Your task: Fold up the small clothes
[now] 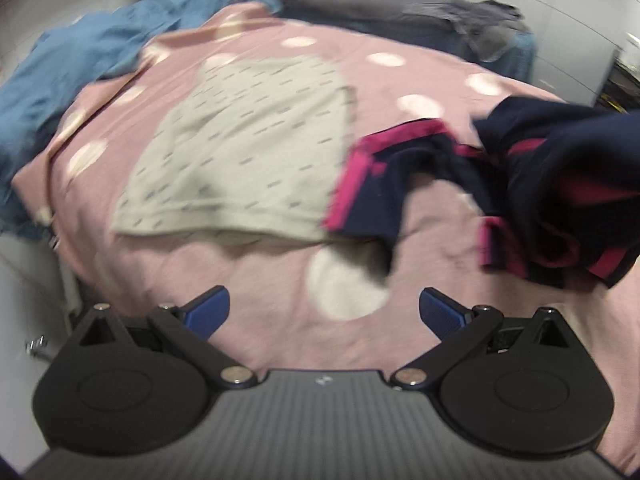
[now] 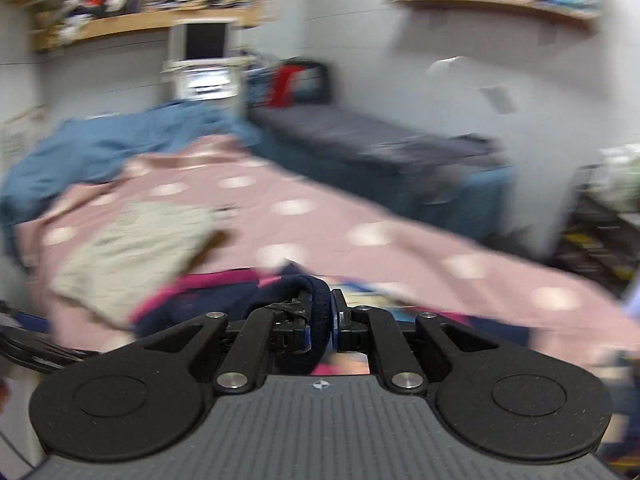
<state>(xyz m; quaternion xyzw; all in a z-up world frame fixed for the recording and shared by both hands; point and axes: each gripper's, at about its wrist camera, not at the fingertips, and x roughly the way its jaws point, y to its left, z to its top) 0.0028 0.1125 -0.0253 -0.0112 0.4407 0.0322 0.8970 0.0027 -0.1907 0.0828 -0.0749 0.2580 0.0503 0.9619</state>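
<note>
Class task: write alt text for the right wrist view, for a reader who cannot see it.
The right gripper is shut on a fold of a navy and pink garment, lifted over a pink spotted bedspread. A folded beige garment lies to the left; the picture is blurred.

Both wrist views look across the pink spotted bedspread (image 1: 248, 320), right lower.

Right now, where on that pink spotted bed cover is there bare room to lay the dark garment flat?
The open left gripper points at a bare strip of the pink cover. More lies beyond the beige garment, towards the grey bench. The middle is crowded: the navy and pink garment touches the beige one.
</note>
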